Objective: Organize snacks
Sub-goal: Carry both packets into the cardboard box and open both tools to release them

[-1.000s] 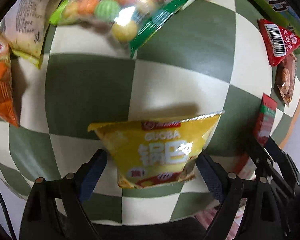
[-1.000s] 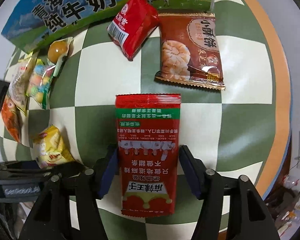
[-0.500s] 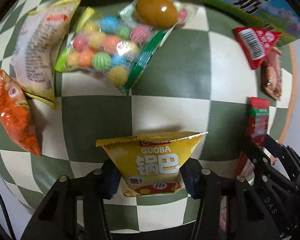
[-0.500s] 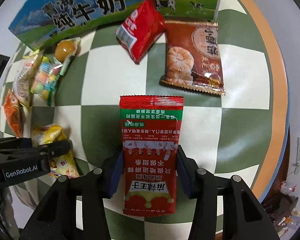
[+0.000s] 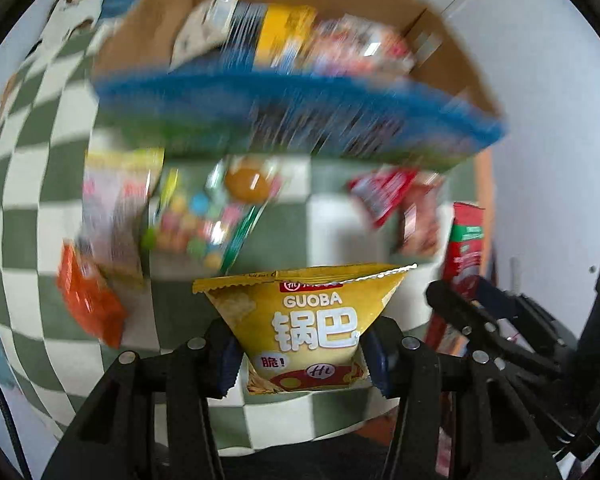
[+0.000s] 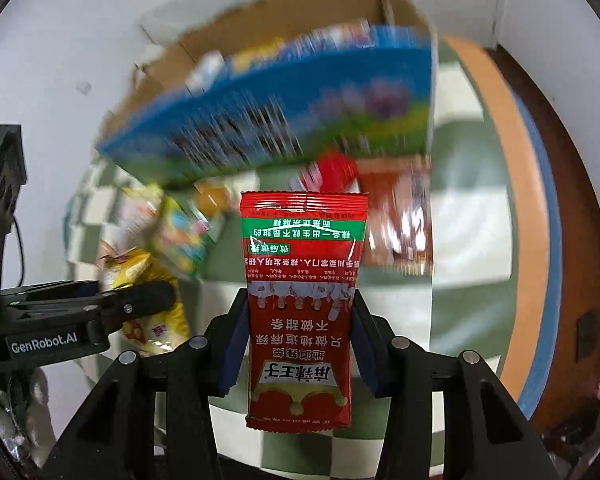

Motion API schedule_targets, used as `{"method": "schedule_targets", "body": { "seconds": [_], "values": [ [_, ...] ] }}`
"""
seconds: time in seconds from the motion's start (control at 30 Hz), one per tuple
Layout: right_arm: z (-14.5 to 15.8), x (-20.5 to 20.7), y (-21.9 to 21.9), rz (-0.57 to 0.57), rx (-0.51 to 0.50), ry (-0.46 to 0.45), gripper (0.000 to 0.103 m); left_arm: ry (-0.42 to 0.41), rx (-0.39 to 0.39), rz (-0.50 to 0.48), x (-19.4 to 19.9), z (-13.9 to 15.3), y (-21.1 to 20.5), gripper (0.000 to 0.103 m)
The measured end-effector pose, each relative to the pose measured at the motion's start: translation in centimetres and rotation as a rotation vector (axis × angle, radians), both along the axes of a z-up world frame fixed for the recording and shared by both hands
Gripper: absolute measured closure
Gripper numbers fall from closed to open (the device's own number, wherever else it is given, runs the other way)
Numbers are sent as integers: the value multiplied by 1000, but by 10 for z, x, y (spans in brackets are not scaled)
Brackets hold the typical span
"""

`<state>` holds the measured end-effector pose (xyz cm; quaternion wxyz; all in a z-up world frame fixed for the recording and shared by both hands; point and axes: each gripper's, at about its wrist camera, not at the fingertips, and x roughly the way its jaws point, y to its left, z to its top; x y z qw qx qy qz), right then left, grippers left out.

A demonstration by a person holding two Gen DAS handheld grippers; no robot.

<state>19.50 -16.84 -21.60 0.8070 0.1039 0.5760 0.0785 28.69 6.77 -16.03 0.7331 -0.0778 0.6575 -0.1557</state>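
My left gripper (image 5: pixel 302 354) is shut on a yellow Guoba snack bag (image 5: pixel 308 320) and holds it lifted above the checkered table. My right gripper (image 6: pixel 298 350) is shut on a tall red snack packet (image 6: pixel 302 300), also lifted. An open cardboard box (image 5: pixel 292 92) with blue and green printed sides stands behind, with several snacks inside. The right gripper and its red packet (image 5: pixel 466 252) show at the right of the left wrist view. The left gripper and yellow bag (image 6: pixel 148 308) show at the left of the right wrist view.
On the green and white checkered cloth (image 5: pixel 28 184) lie an orange bag (image 5: pixel 90 304), a candy ball bag (image 5: pixel 196 228), a white packet (image 5: pixel 116 208), a small red packet (image 5: pixel 384 196) and a brown packet (image 6: pixel 396 220). The table's orange edge (image 6: pixel 528 208) curves at the right.
Both grippers have risen and tilted up with their packets, so the box's open top and the wall behind now show. The background is motion blurred.
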Motion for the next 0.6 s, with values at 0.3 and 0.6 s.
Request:
{"method": "schedule_targets", "body": {
  "seconds": [0.3, 0.6],
  "values": [
    [99, 90, -4, 5, 2, -208, 54, -138, -39, 1, 84, 48, -77, 55],
    [83, 202, -9, 11, -113, -144, 54, 56, -62, 34, 185, -9, -80, 55]
  ]
}}
